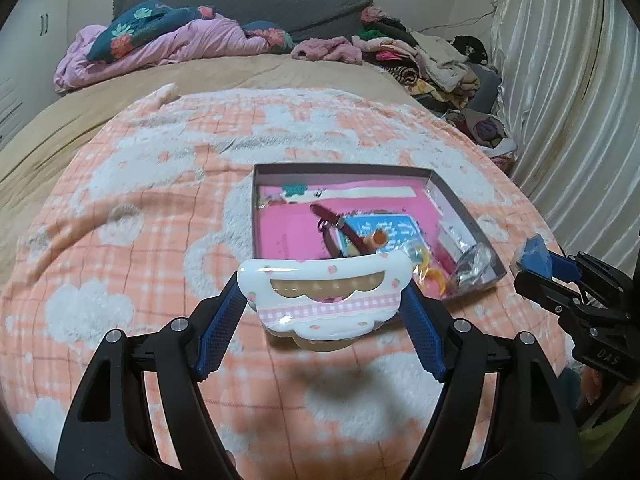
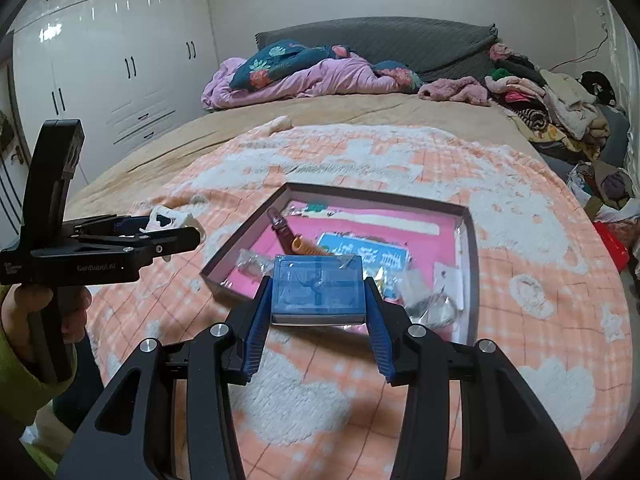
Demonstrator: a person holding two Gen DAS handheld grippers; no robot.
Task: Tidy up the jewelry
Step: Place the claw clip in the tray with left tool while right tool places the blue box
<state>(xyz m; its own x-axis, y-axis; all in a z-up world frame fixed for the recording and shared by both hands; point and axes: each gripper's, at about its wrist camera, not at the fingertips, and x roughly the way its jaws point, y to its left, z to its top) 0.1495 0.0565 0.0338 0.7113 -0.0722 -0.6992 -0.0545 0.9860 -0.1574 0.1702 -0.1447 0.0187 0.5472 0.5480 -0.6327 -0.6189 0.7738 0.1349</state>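
Bed blanket (image 1: 160, 200), white case (image 1: 324, 296) between left tongs (image 1: 324, 308)

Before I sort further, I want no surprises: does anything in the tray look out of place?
Yes. The tray is a jumble: a brown strap lies slantwise across a blue card, and crumpled clear bags pile in its corner.

This is a bedroom in a home. A wide bed (image 2: 360, 112) fills most of the room, covered by a tan sheet and, nearer the cameras, a peach checked blanket (image 2: 500, 240) with white cloud shapes. At the bed's far end a grey headboard cushion (image 2: 400, 44) leans on the wall, with a crumpled lilac quilt (image 2: 312, 80) before it. Heaped clothes (image 2: 552, 108) crowd the bed's right side beside a pale curtain (image 1: 560, 80). Left of the bed stand glossy white wardrobes (image 2: 112, 60).
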